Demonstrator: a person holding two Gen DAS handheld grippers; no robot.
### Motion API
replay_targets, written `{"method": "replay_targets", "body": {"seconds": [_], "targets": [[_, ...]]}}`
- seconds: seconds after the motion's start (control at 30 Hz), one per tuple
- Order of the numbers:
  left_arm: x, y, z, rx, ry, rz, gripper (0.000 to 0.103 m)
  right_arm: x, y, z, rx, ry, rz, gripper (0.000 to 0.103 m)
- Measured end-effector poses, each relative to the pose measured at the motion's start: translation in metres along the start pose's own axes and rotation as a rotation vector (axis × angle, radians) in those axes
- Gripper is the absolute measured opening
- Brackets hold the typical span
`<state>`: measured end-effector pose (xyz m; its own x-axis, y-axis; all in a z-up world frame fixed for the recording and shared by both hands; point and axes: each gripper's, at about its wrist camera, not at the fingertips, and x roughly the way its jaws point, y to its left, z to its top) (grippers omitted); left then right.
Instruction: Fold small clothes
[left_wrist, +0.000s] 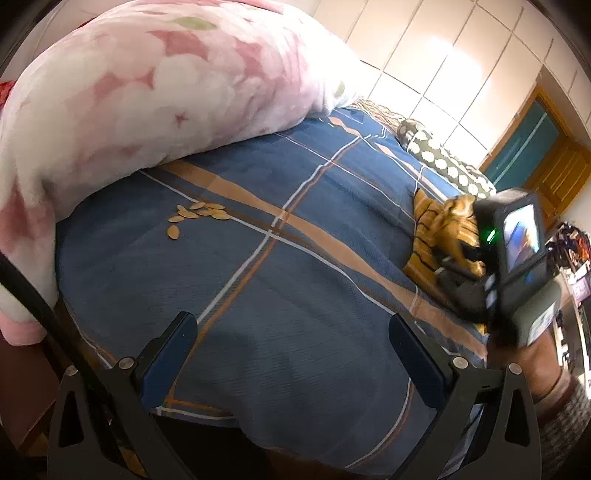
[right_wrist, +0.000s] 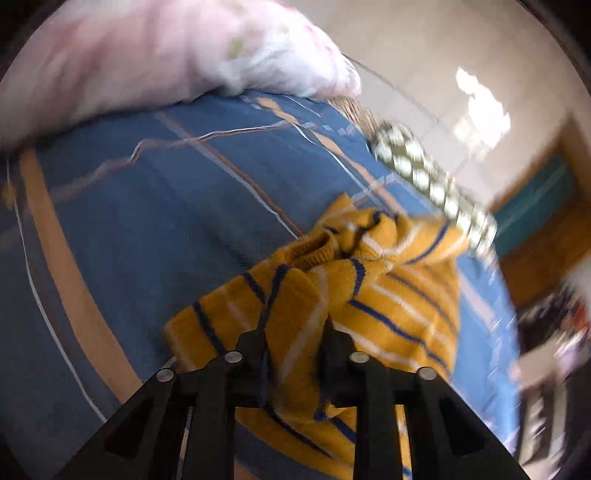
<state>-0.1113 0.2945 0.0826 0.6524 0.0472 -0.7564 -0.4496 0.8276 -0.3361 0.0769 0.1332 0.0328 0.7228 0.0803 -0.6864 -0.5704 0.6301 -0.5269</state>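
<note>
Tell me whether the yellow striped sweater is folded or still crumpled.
Crumpled, not folded. The yellow striped sweater lies bunched in a heap on the blue bedspread, its collar twisted upward, with a fold of it between the right gripper fingers.

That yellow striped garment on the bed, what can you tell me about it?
The yellow striped garment looks like a small knitted sweater, mustard with thin navy and white stripes and a ribbed edge. It lies crumpled and unfolded on the blue plaid bedcover. A fold of it sits between the right gripper fingers.
</note>
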Motion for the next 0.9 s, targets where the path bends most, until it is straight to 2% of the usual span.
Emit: {"method": "replay_targets", "body": {"seconds": [0.1,0.17,0.23,0.3,0.4,0.47,0.53,0.6,0.7,0.8,0.9], "targets": [[-0.008,0.007,0.003,-0.026,-0.015,-0.001,0.103,-0.015,0.029,-0.003,-0.124,-0.059,0.045,0.052],[-0.014,0.011,0.005,-0.03,-0.032,0.005,0.103,-0.028,0.034,-0.006,-0.139,-0.068,0.147,0.05],[-0.019,0.012,0.006,-0.028,-0.047,0.006,0.103,-0.041,0.023,-0.008,-0.097,-0.07,0.207,0.05],[-0.021,0.013,0.007,-0.029,-0.057,-0.003,0.103,-0.054,-0.006,-0.008,0.005,-0.079,0.293,0.05],[-0.019,0.009,0.008,-0.022,-0.061,-0.024,0.103,-0.058,-0.063,-0.005,0.166,-0.092,0.29,0.05],[-0.014,0.003,0.008,-0.001,-0.057,-0.031,0.103,-0.041,-0.1,0.0,0.26,-0.062,0.22,0.048],[-0.009,-0.002,0.008,0.016,-0.052,-0.037,0.103,-0.008,-0.126,0.008,0.304,0.01,0.135,0.037],[-0.005,-0.007,0.006,0.036,-0.047,-0.037,0.103,0.022,-0.137,0.017,0.354,0.075,0.126,0.033],[0.002,-0.01,0.004,0.058,-0.039,-0.026,0.103,0.071,-0.146,0.032,0.459,0.158,0.178,0.028],[0.007,-0.011,0.004,0.065,-0.029,-0.013,0.103,0.106,-0.133,0.043,0.57,0.229,0.336,0.024],[0.011,-0.012,0.004,0.062,-0.023,0.001,0.103,0.112,-0.115,0.047,0.597,0.229,0.428,0.025]]}}
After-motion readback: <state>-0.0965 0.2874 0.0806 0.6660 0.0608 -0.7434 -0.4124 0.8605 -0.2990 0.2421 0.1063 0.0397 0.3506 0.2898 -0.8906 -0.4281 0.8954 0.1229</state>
